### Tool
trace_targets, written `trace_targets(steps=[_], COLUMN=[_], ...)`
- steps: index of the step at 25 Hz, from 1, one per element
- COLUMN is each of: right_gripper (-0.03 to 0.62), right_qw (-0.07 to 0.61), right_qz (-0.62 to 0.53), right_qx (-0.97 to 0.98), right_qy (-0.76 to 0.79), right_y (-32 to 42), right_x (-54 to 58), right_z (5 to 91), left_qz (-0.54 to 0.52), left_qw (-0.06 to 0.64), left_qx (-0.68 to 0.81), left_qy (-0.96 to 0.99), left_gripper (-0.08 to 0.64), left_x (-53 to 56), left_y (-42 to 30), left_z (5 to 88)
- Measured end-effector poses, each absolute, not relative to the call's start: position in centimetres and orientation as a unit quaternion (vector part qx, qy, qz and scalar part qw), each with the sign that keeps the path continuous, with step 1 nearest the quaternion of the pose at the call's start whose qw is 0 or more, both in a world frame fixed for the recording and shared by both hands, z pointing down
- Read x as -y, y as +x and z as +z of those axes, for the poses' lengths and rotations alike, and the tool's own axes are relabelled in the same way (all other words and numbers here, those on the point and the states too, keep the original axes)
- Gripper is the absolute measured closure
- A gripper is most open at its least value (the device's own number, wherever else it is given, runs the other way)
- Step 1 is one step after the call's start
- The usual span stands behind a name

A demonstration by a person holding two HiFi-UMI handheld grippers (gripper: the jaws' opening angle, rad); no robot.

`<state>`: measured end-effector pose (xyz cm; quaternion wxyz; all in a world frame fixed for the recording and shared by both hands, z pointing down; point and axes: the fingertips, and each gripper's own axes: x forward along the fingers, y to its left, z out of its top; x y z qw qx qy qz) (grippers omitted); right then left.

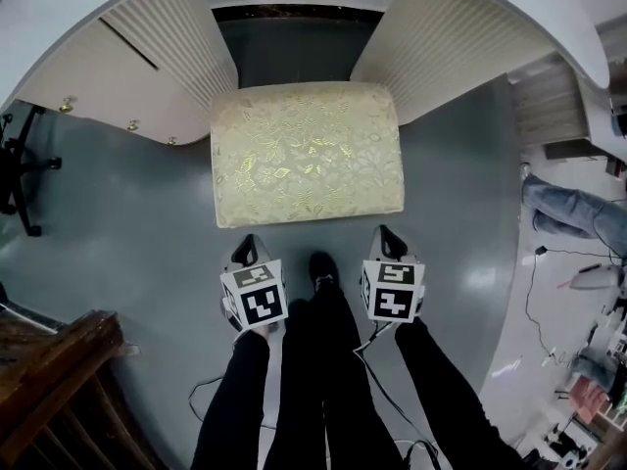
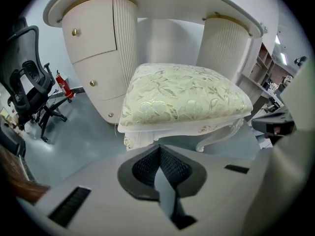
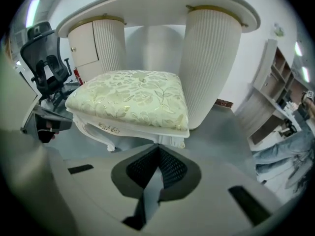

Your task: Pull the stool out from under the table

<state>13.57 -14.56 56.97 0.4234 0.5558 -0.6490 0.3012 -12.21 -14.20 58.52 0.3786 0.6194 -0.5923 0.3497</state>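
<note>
A stool (image 1: 307,153) with a cream floral cushion and white carved legs stands on the grey floor, its far edge level with the gap between the two fluted pedestals of the white table (image 1: 127,76). My left gripper (image 1: 247,247) hangs just short of the stool's near left corner. The right gripper (image 1: 384,235) is by the near right corner. Both are shut, hold nothing and stay clear of the stool. In the left gripper view the stool (image 2: 184,95) lies ahead of the closed left gripper (image 2: 158,150). The right gripper view shows the stool (image 3: 130,97) beyond the closed right gripper (image 3: 157,149).
A black office chair (image 1: 20,169) stands at the left, and dark wooden furniture (image 1: 59,380) fills the lower left corner. Cables (image 1: 534,292) trail over the floor at the right, near a person's legs in jeans (image 1: 568,209). My own shoe (image 1: 321,267) is between the grippers.
</note>
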Motion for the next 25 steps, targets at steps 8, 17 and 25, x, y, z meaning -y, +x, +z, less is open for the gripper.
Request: trace_targets(steps=[8, 17, 25], right_gripper=[0.591, 0.591, 0.591], right_qw=[0.413, 0.42, 0.428], right_qz=[0.321, 0.342, 0.342], right_qx=[0.666, 0.658, 0.656], right_qy=[0.532, 0.523, 0.519], right_y=[12.5, 12.6, 12.8], right_x=[14.3, 13.7, 14.2], right_z=[56.1, 57.0, 57.2], left_qz=[0.334, 0.335, 0.336], left_qw=[0.39, 0.387, 0.395], left_qx=[0.593, 0.593, 0.594], left_qy=[0.62, 0.621, 0.615], left_gripper=[0.552, 0.552, 0.552], left_x=[13.9, 14.5, 14.4], left_y=[-12.0, -12.0, -12.1], left_z=[58.4, 58.2, 58.3])
